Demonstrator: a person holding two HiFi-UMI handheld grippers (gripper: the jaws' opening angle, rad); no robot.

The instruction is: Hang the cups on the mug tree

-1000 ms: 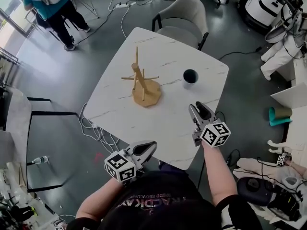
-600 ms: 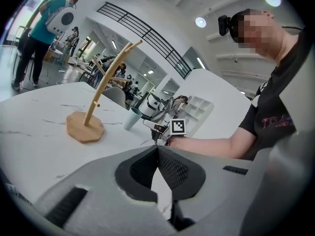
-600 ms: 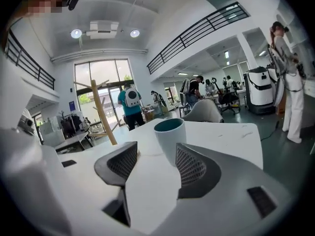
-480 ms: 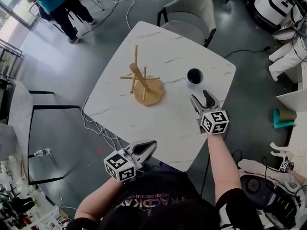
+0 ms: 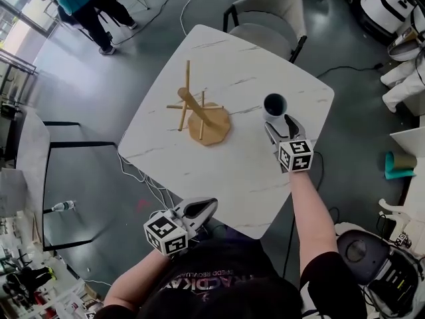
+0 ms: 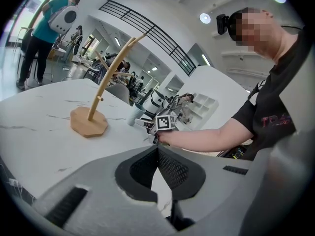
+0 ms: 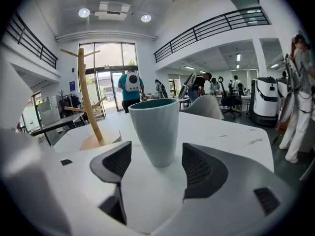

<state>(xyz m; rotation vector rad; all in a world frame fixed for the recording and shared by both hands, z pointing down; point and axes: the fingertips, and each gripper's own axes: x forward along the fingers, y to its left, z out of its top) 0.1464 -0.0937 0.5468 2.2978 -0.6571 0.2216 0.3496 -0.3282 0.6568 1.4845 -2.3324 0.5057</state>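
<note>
Now | right gripper [image 5: 281,126] fingers just opening, wide, cup [image 7: 154,129] at their tips untouched | cup upright on desk [image 5: 226,52], apart from tree [image 5: 199,108] | left gripper [image 6: 157,154] fingers closed, empty | advice: centre cup deeper, then squeeze

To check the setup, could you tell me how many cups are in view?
1: the pale blue cup stands upright on the marble table, right of the mug tree, near the table's right edge. None seems hidden.
</note>
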